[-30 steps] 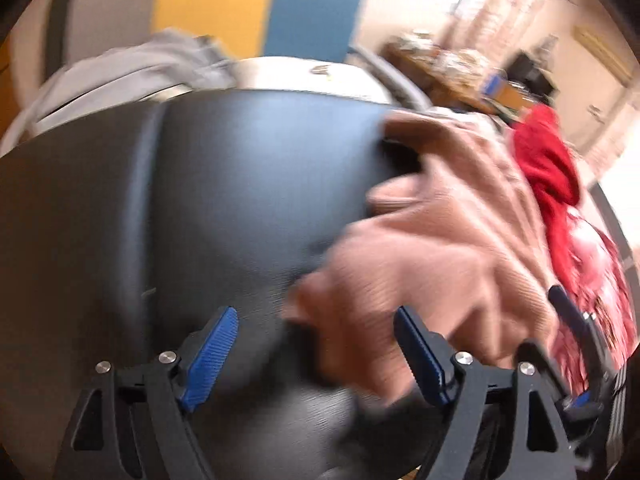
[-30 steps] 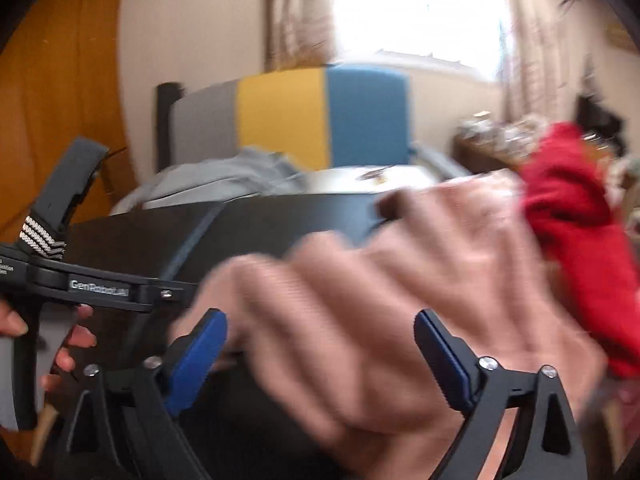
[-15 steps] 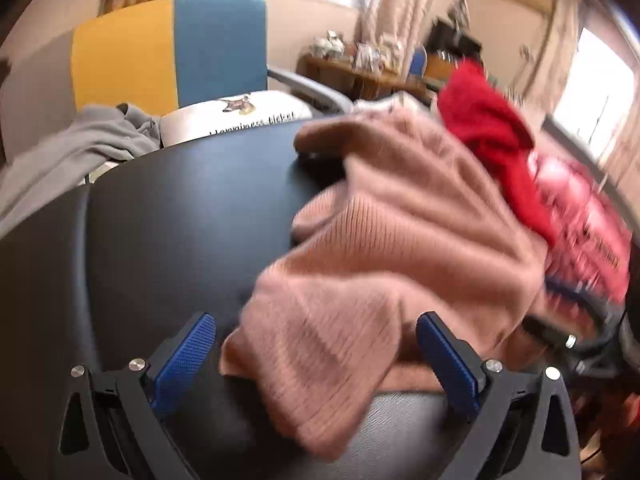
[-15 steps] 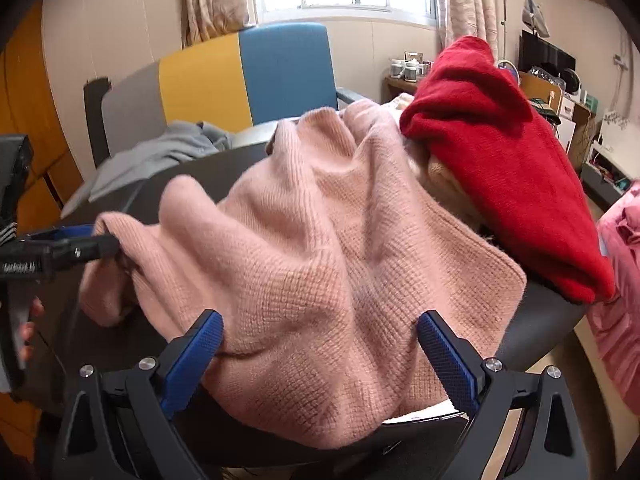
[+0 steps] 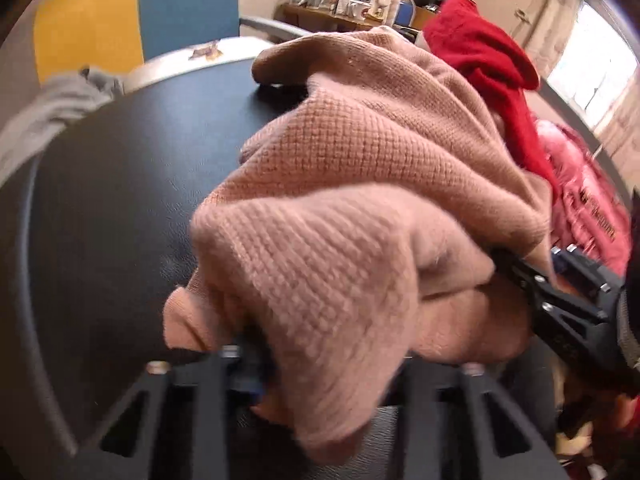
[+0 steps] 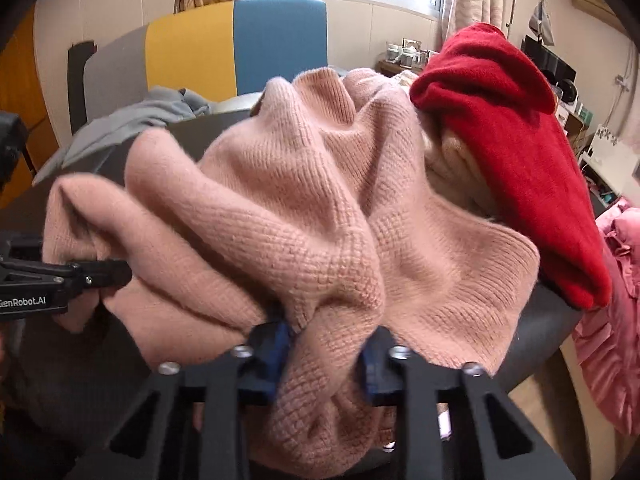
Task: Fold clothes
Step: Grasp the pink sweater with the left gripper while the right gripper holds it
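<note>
A black padded surface (image 5: 120, 208) carries the clothes, its left half bare; a pink knit sweater (image 6: 304, 216) lies crumpled over its near and middle part, reaching the near edge; a red knit garment (image 6: 516, 168) lies at the right, draped over the right edge, touching the sweater. A grey garment (image 6: 120, 128) lies at the far left edge.

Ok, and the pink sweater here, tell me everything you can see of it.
The pink sweater is a dusty-pink knit, waffle-textured with ribbed edges, soft and slightly fuzzy. It lies crumpled in deep folds on the black surface, unfolded. Its far side touches the red garment. The right gripper is closing with a bunch of its near edge between the pads; the left gripper is closing on another bunched part, mostly hidden under the knit.
</note>
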